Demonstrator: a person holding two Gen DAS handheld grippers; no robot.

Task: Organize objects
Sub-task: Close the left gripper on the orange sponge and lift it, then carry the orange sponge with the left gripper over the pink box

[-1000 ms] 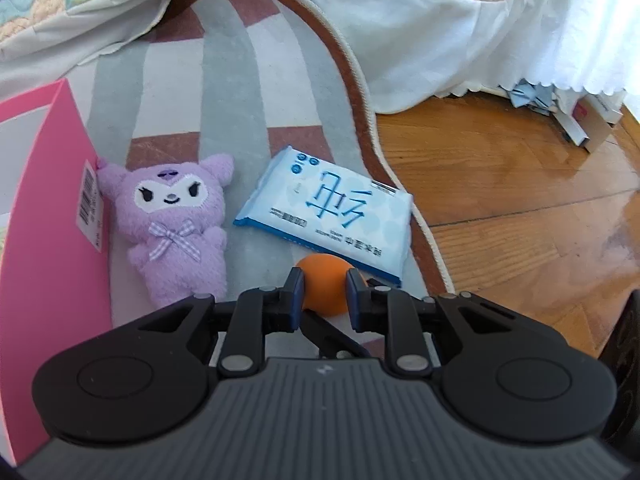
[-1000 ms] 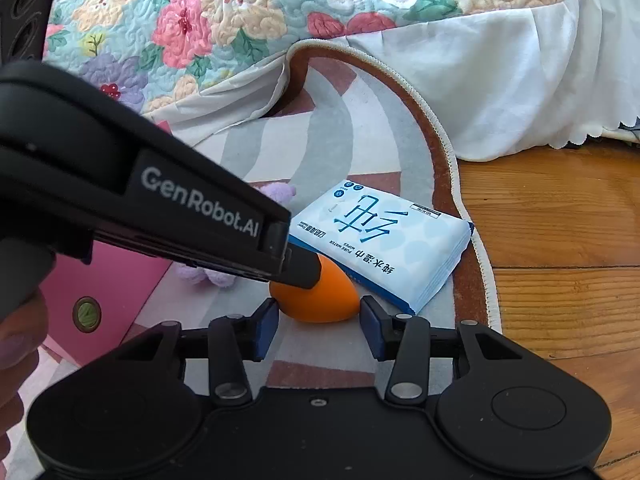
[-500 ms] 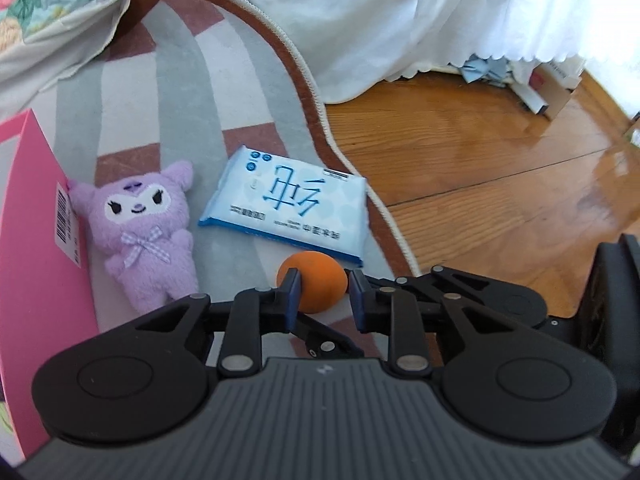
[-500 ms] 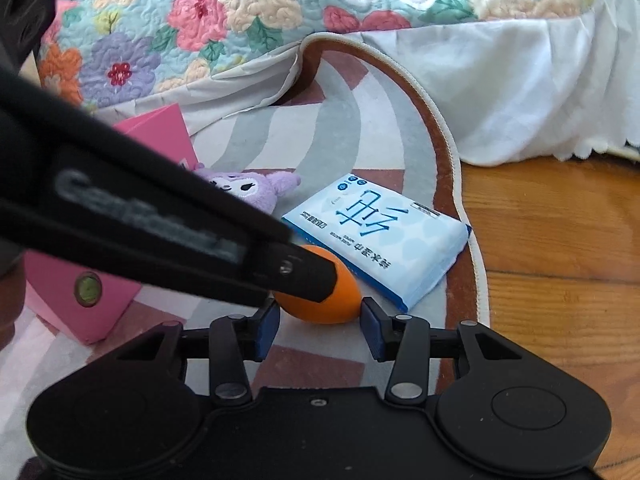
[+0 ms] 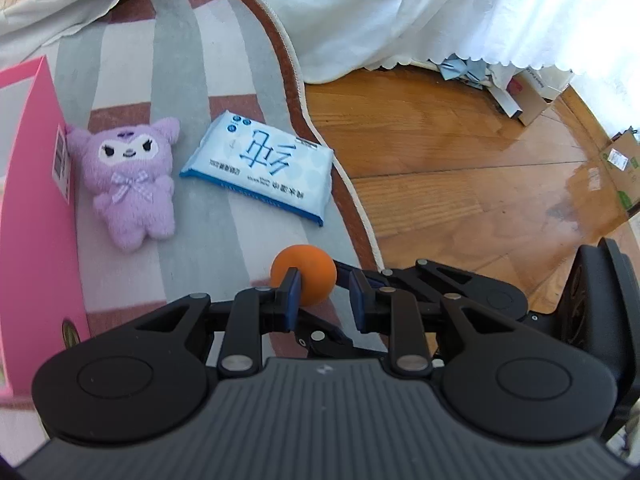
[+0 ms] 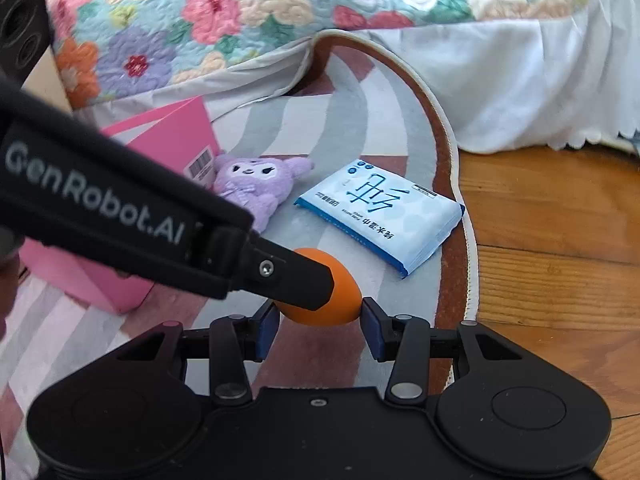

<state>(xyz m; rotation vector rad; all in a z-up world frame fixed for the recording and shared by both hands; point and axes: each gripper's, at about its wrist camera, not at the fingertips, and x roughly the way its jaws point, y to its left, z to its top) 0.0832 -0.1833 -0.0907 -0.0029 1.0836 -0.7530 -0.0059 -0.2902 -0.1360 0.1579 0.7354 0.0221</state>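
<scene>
An orange egg-shaped sponge (image 5: 306, 273) (image 6: 325, 293) is held above the striped rug. My right gripper (image 6: 319, 326) is shut on it, one pad at each side. My left gripper (image 5: 323, 298) hangs over it from above, jaws open, the left pad at the sponge and the right pad apart from it; its finger (image 6: 288, 272) crosses the right wrist view. A purple plush toy (image 5: 134, 184) (image 6: 258, 184) lies beside a pink box (image 5: 34, 208) (image 6: 160, 152). A blue wet-wipes pack (image 5: 262, 166) (image 6: 380, 210) lies to the plush's right.
The rug's brown curved edge (image 5: 328, 152) meets a wooden floor (image 5: 460, 168) on the right. A bed with a floral quilt (image 6: 240, 20) and white skirt (image 5: 400, 20) stands behind. Cardboard and papers (image 5: 532, 96) lie under the bed at far right.
The orange sponge has risen off the rug between the right gripper's pads. The left gripper has lifted and swung right, so the plush and wipes look farther away.
</scene>
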